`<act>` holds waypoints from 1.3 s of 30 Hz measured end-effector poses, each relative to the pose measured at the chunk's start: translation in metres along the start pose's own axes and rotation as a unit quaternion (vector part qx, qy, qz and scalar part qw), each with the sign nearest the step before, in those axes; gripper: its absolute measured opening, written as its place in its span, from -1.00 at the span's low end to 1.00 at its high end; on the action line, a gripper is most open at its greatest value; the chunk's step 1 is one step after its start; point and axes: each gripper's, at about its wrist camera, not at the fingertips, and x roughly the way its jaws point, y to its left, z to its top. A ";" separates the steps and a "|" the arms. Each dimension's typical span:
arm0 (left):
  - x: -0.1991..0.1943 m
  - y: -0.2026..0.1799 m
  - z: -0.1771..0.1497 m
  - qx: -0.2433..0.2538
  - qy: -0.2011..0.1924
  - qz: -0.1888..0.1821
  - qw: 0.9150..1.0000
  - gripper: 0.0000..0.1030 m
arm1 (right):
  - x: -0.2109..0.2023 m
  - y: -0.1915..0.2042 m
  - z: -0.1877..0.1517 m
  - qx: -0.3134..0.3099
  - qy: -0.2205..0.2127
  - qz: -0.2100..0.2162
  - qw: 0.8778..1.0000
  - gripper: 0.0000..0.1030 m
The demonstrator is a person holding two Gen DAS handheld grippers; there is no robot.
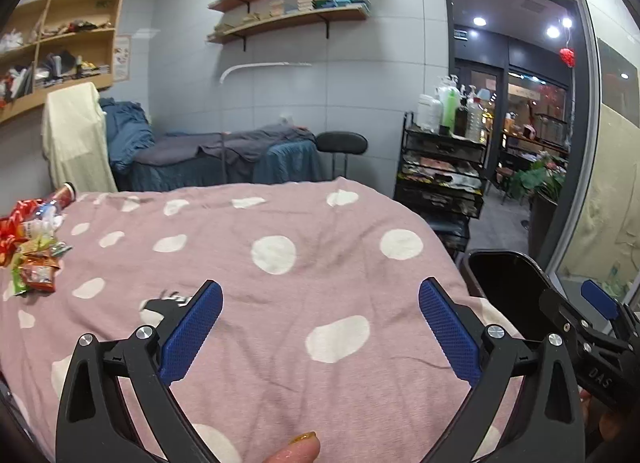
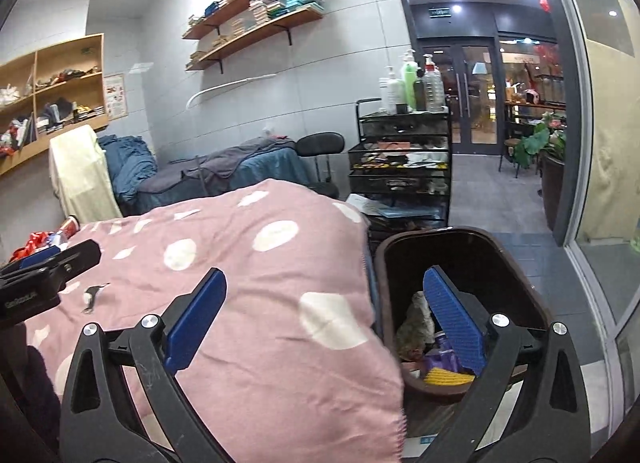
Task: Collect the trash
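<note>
Blue, finely cross-hatched pads face each other on the black plastic arms of the left gripper [image 1: 320,327], whose jaws stand spread wide with nothing between them, hovering over a soft pink blanket [image 1: 256,295] dotted with white ovals. Far off to that gripper's left, at the blanket's edge, lies the trash [image 1: 34,247]: a heap of crinkled red, orange and green wrappers with a clear plastic bottle [image 1: 54,205] lying on its side behind them; their print is too small to read. A small black-and-white scrap [image 1: 166,301] sits on the blanket just beside the left finger. To the right, the right gripper [image 2: 325,313] is likewise spread wide and empty, its left finger over the blanket's corner and its right finger over a dark brown, rounded plastic bin [image 2: 382,283] standing just off the blanket's edge. Inside the bin lie a crumpled grey-white wad [image 2: 416,323], something purple [image 2: 442,359] and a ribbed yellow piece [image 2: 442,377]. In the left wrist view, white letters reading "DAS" show on the right gripper's black body. Beyond the bin stands a black mesh cart [image 2: 400,167] topped with pump bottles.
</note>
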 end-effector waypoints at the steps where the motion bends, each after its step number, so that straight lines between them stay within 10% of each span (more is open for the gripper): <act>1: -0.004 0.001 -0.001 0.001 -0.006 0.003 1.000 0.89 | -0.003 0.004 -0.001 -0.001 -0.001 0.002 1.000 0.89; 39: -0.038 0.012 -0.023 -0.018 -0.043 0.009 0.999 0.89 | -0.042 0.041 -0.004 -0.027 -0.046 0.028 0.998 0.89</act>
